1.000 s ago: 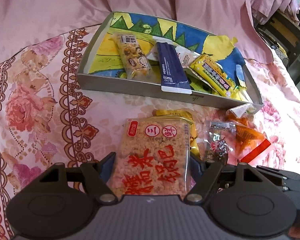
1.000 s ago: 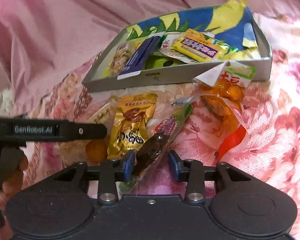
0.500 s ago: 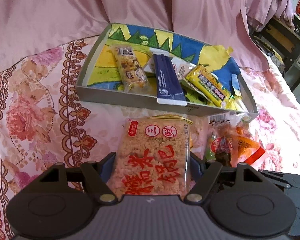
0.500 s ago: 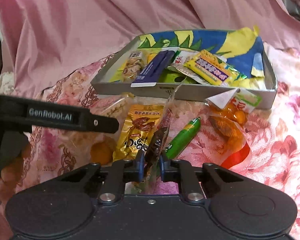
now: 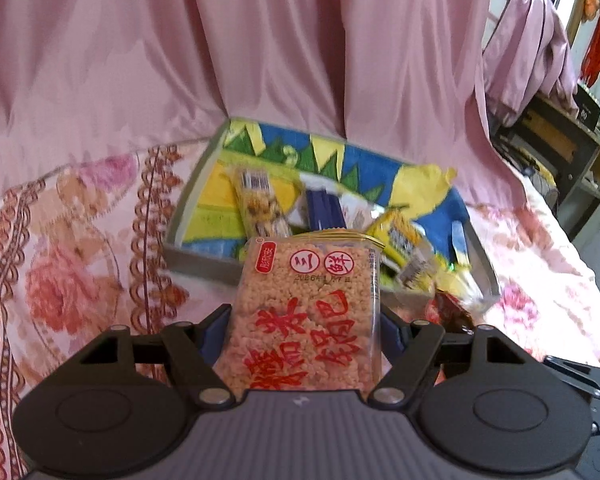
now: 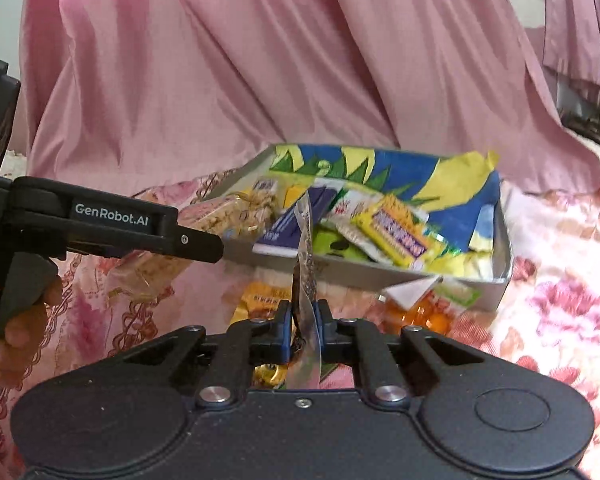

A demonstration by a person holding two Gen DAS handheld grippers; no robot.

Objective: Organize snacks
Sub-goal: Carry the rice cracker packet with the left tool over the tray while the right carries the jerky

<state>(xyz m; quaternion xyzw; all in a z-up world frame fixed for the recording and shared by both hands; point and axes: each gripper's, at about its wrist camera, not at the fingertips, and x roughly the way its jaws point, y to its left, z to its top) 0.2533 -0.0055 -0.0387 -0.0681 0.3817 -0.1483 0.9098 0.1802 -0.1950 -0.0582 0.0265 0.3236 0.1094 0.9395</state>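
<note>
Pink flowery cloth (image 5: 80, 280) covers the bed. Both snacks have just come up off it. The left gripper (image 5: 304, 332) squeezes the rice cracker pack (image 5: 308, 320); the right gripper (image 6: 304, 320) has just closed on a thin clear packet (image 6: 306, 264). Next they probably go into the tray (image 6: 380, 276) just ahead.

rice cracker pack (image 5: 306, 312): glossy clear plastic
tray (image 6: 364, 272): matt grey card, printed paper lining
bedspread (image 5: 72, 264): floral cloth
grippers' bodies: matt black plastic

Tray (image 5: 204, 258) contents motion-blurred; rice cracker pack (image 5: 306, 320) hides tray's middle snacks.
</note>
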